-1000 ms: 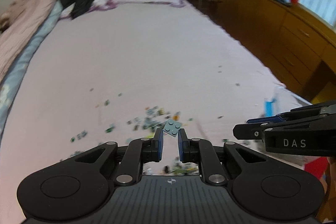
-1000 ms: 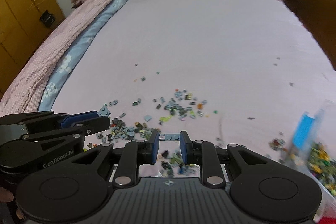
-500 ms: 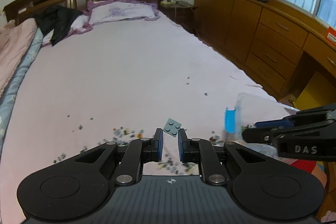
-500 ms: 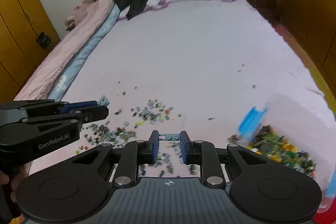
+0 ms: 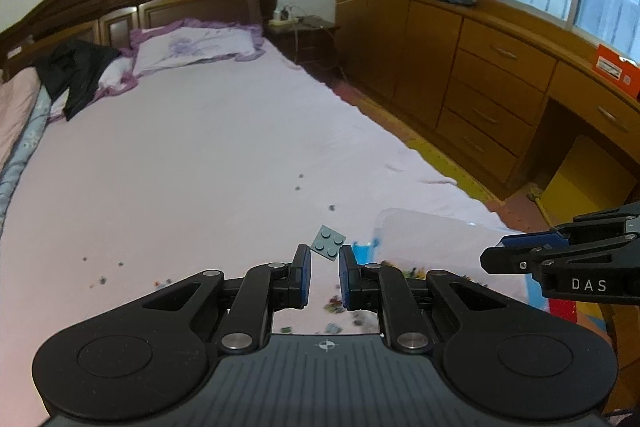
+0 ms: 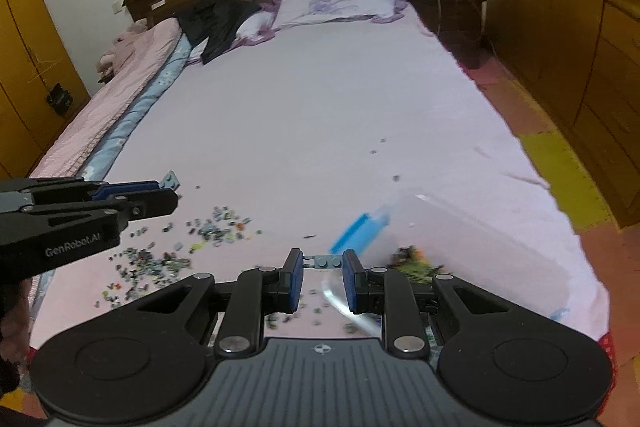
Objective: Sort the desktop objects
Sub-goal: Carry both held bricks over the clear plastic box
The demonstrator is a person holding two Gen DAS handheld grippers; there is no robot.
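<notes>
The left gripper [image 5: 325, 259] is clamped on a square grey brick [image 5: 328, 243], held by one corner so it tilts upward. The right gripper [image 6: 323, 263] pinches a narrow grey brick [image 6: 326, 261] endwise. Both hang near the clear bin [image 6: 460, 227] on the bed [image 6: 320, 107], probably for dropping in; loose bricks [image 6: 180, 251] lie left of the bin.

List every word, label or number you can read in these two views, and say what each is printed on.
"DAS" — white letters on the side of the right claw, seen in the left wrist view.
"GenRobot.AI" — on the side of the left claw, seen in the right wrist view.
Orange box on the desk by the window: it has a pale label, too small to read.
Nothing else is legible; the small bricks bear no readable print.
</notes>
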